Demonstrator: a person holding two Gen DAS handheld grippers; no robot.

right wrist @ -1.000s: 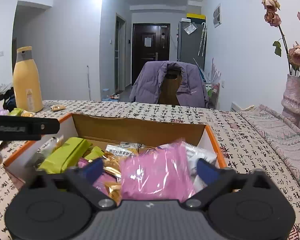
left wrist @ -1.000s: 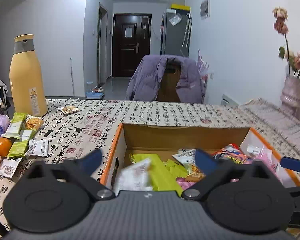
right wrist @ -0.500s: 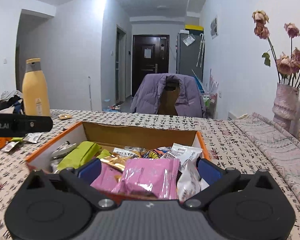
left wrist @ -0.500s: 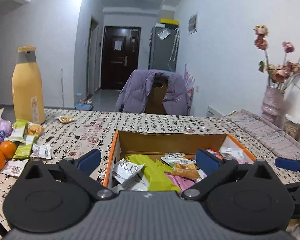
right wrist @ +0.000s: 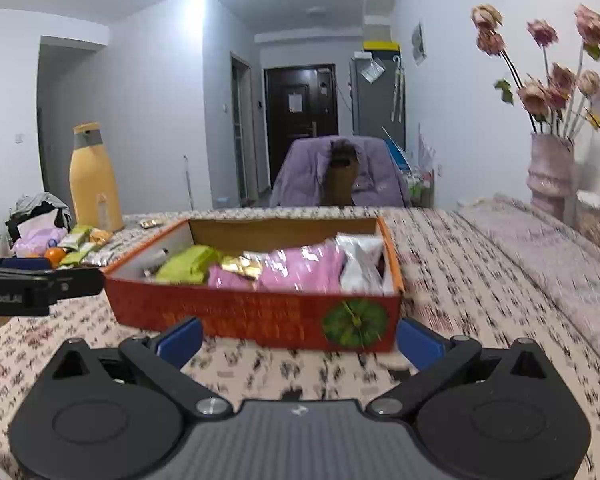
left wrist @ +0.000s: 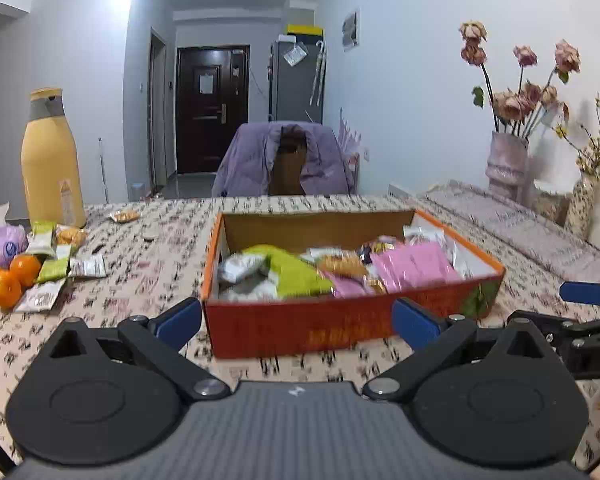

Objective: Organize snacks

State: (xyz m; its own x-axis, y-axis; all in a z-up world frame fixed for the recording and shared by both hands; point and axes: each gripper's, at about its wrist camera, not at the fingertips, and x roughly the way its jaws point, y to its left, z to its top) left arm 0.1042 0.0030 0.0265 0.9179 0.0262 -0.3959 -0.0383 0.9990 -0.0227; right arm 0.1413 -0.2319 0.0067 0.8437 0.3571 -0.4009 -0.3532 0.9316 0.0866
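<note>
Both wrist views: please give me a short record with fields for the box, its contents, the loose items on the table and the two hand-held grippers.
box: orange cardboard box, open top, on the patterned tablecloth
contents: pink packets, green packet, white packets
loose snacks: small packets left of the box
fruit: oranges by those packets
bottle: tall yellow bottle, upright, far left
left hand-held gripper: open, empty, in front of the box
right hand-held gripper: open, empty, in front of the box
</note>
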